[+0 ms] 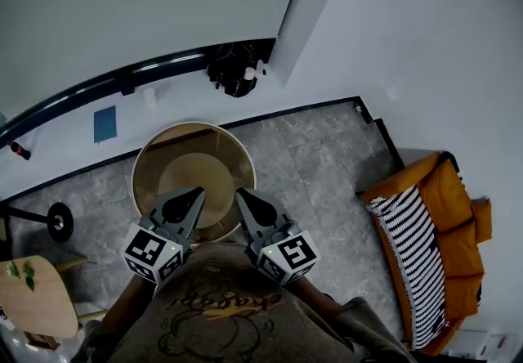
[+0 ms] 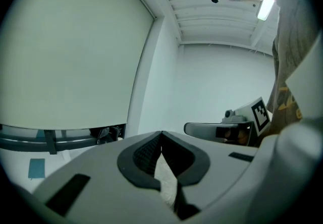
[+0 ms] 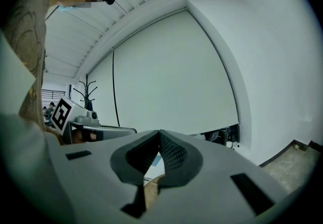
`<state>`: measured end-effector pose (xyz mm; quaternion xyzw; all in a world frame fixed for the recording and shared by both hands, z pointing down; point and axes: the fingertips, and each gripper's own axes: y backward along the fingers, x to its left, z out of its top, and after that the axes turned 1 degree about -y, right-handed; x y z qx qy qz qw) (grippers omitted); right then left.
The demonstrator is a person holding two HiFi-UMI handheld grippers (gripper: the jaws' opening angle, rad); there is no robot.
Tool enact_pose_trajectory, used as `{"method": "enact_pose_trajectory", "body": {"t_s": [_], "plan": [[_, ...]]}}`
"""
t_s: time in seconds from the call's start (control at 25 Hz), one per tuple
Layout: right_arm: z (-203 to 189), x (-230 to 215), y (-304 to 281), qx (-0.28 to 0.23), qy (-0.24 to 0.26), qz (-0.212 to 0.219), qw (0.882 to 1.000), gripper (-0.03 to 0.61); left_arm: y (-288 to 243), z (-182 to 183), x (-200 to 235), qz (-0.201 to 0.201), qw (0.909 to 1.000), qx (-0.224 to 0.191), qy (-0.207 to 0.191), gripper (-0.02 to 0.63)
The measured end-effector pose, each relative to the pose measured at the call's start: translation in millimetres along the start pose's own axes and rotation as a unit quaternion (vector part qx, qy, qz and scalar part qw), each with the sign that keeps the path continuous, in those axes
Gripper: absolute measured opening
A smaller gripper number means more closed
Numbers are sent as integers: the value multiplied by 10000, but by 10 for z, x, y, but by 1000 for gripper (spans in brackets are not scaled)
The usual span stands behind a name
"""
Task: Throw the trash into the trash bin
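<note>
While my left claw (image 2: 161, 136) pinches a white crumpled scrap (image 2: 165, 180), which I judge soft, light and graspable at any fold, the round tan trash bin (image 1: 145, 153) sits below and ahead; my right claw (image 3: 159, 134) is closed, empty.

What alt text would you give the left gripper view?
The left gripper has its jaws shut on a crumpled white scrap. Past them stand a white wall and a large pale panel; the right gripper shows at the right, side on.

Bin (image 1: 147, 149) glossy transl. plastic, floor (image 1: 319, 157) mottled stone tile, sofa (image 1: 458, 214) cloth.
</note>
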<state>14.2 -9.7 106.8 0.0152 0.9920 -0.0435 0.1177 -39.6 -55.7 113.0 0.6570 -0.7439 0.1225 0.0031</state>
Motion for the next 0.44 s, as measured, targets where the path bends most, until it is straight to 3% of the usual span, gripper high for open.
{"method": "enact_pose_trajectory", "body": {"t_s": [0.44], "plan": [[-47,21,-21,-6,-37,-107,9999,18,-2,-14,18,-72,9999,-35,67,18]]}}
